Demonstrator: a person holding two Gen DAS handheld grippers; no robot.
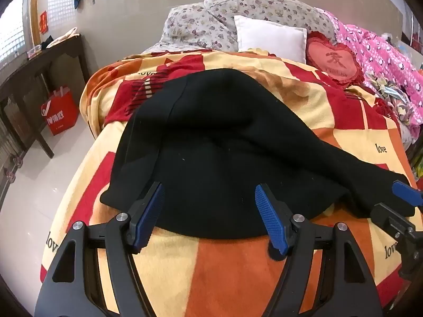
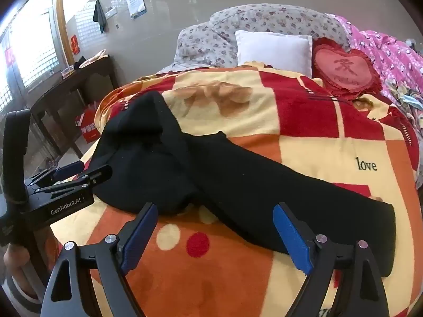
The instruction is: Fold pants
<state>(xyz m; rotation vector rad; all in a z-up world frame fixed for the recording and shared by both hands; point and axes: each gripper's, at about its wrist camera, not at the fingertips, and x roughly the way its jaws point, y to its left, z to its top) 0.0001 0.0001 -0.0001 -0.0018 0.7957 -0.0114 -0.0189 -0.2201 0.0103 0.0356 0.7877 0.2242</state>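
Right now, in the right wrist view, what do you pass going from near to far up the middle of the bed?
Right gripper, open → black pants → patterned blanket → white pillow → floral pillows against the wall.

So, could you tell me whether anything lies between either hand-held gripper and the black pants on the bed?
Nothing visible does. The left hand-held gripper and right hand-held gripper both stand open right at the near edge of the pants, with only bare blanket beneath them.

blk pants (image 1: 211,142), red/orange/yellow checked blanket (image 1: 232,269)
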